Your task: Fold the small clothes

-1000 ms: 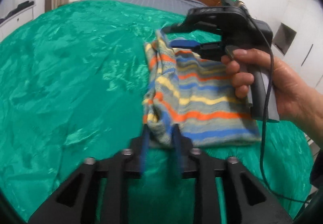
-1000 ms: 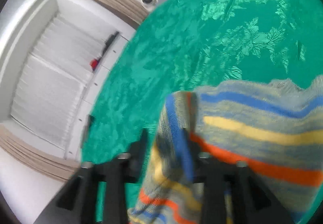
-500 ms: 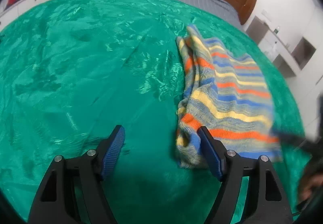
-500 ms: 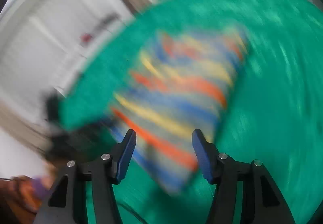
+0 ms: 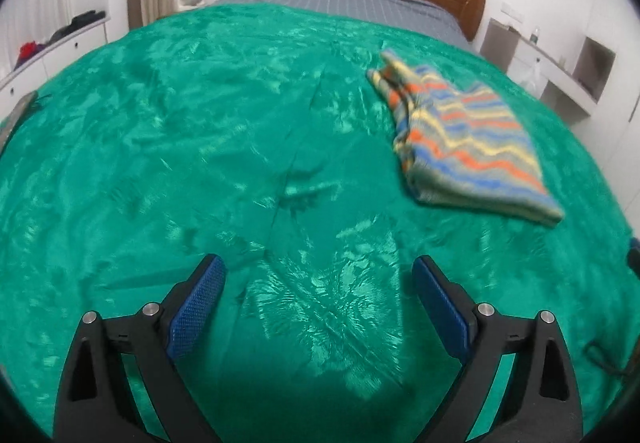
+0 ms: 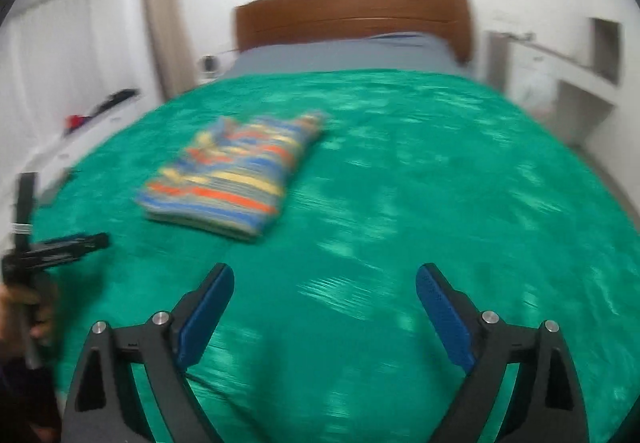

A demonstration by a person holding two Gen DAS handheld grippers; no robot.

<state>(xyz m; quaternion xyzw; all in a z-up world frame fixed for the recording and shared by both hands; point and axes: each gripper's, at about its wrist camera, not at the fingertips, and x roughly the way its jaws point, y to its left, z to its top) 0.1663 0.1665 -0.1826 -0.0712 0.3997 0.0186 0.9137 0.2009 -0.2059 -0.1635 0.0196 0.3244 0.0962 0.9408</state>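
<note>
My left gripper (image 5: 316,307) and right gripper (image 6: 324,313): jaws spread wide, holding nothing, both above green bedspread (image 5: 200,163). Striped knit garment (image 5: 464,139) lies folded flat on bedspread, well apart from both. Looks soft, light, limp knit; layers likely slide. If regripping, I pinch thick folded edge, all layers together.

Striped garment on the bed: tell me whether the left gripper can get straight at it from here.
Probably yes. The left gripper is open and empty, and only bare green bedspread lies between it and the folded striped garment.
</note>
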